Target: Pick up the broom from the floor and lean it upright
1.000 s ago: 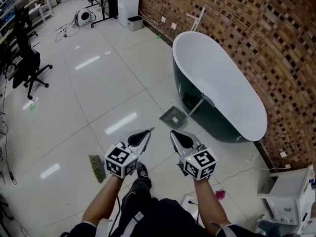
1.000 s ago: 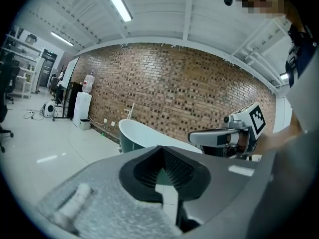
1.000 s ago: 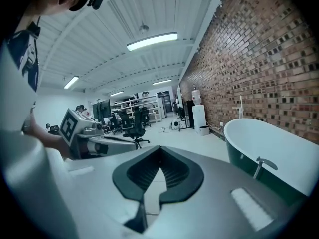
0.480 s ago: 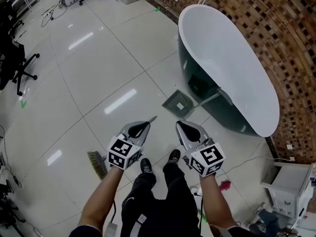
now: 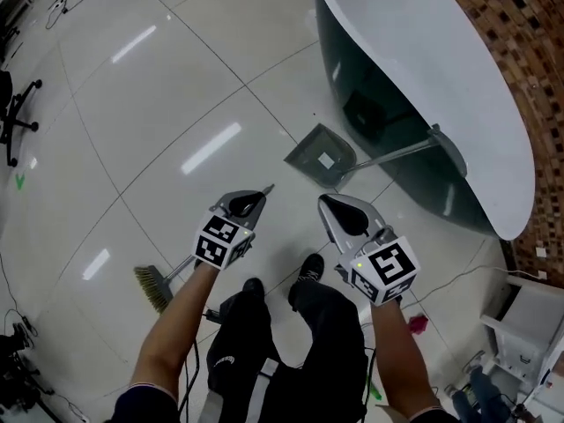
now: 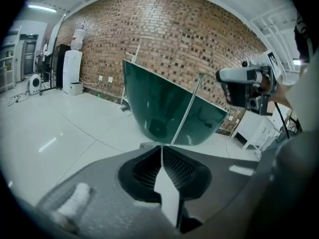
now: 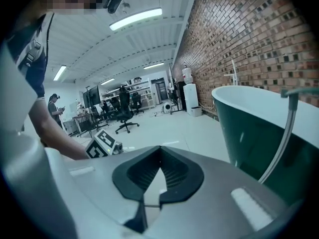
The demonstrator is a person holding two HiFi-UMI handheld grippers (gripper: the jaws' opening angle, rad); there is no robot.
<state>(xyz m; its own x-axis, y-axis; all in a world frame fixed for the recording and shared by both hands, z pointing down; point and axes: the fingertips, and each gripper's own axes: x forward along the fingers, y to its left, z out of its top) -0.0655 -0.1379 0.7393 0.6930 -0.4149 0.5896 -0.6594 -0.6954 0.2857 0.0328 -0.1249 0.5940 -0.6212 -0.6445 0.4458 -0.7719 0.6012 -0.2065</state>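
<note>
The broom lies flat on the floor, its bristles left of the person's left forearm and its handle passing out of sight under the left gripper. That gripper's jaws are all but together, only starting to part, with nothing between them. The right gripper is closed and empty, held beside the left one.

The pale tiled floor is gleaming glossy, mirroring the lights. The oval bathtub is showing a smooth white inside and a shiny dark green outer shell; the red-brown brick wall is looking rough and matt. The grey dustpan is looking dull, on a thin bright metal handle. The broom is showing coarse straw-coloured bristles. The grey right gripper is wearing matt plastic, its black fingers ribbed.
</note>
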